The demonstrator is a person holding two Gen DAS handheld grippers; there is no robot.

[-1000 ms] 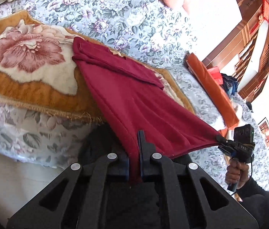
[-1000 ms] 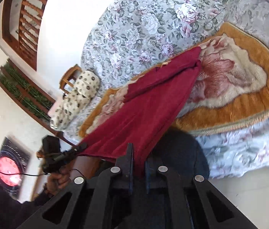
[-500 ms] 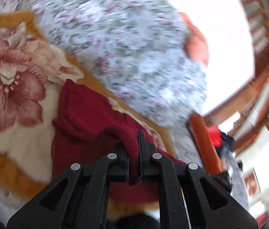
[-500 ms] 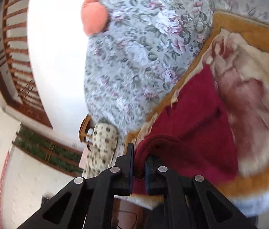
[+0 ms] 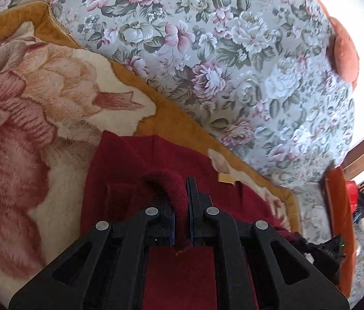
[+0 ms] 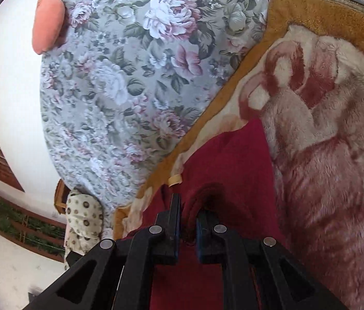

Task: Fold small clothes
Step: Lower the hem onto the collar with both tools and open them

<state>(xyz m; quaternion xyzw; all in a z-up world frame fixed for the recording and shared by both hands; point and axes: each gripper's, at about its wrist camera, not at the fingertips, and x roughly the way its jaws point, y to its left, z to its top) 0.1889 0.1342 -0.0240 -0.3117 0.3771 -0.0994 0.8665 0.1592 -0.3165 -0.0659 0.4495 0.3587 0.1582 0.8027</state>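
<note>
A dark red garment (image 5: pixel 130 170) lies on a plush rose-patterned blanket (image 5: pixel 27 108) on the bed. My left gripper (image 5: pixel 180 199) is shut on a bunched edge of the garment, low over its far part. In the right wrist view the same red garment (image 6: pixel 233 160) lies on the blanket (image 6: pixel 324 129). My right gripper (image 6: pixel 188 214) is shut on another bunched edge of it, close above the cloth. The near part of the garment is folded over toward its far edge.
A grey floral bedspread (image 5: pixel 220 64) covers the bed beyond the blanket. An orange cushion (image 5: pixel 344 54) lies at its far side, also in the right wrist view (image 6: pixel 47 23). An orange bench (image 5: pixel 337 206) and a spotted pillow (image 6: pixel 83 219) lie off the bed's ends.
Both grippers have carried the garment's near edge forward over the bed and down toward its far edge. The cloth was stretched taut off the bed; now it is doubled over on the blanket.
</note>
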